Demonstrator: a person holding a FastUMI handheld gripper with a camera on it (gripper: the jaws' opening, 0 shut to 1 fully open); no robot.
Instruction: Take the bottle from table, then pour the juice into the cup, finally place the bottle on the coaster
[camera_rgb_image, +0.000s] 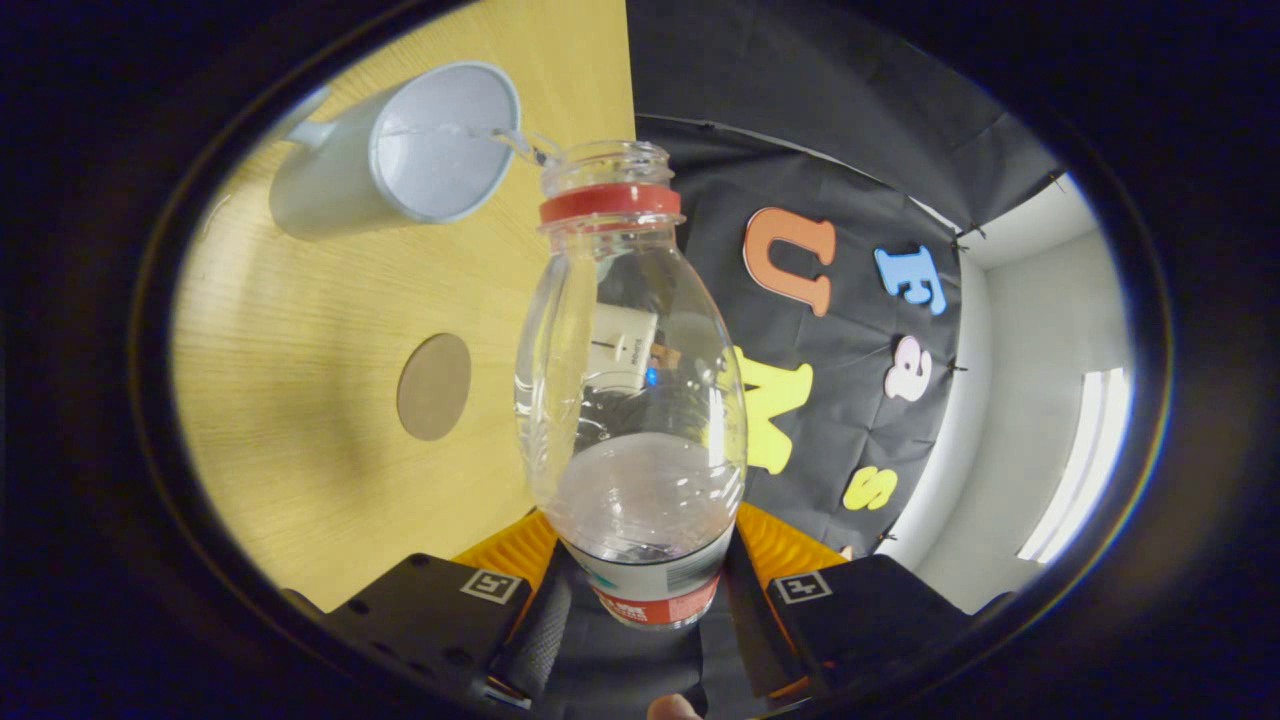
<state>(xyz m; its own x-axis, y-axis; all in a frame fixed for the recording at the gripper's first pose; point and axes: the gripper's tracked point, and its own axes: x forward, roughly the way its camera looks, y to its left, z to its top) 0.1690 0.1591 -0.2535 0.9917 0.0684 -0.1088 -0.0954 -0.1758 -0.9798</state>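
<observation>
Pouring under way: gripper (645, 590) clamped on bottle (635, 400), tipped so a thin clear stream runs from its mouth into cup (420, 150) just beyond on table (300, 330). Little liquid left. Remaining: righting, then setting on coaster (434, 387).

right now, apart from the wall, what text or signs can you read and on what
Label on the bottle: print too small and blurred to read.
Square markers on the gripper: coded patterns, no words.
Cup: none.
Coaster: none.
The gripper's fingers are shut on the bottle, which is tipped towards the cup.
</observation>
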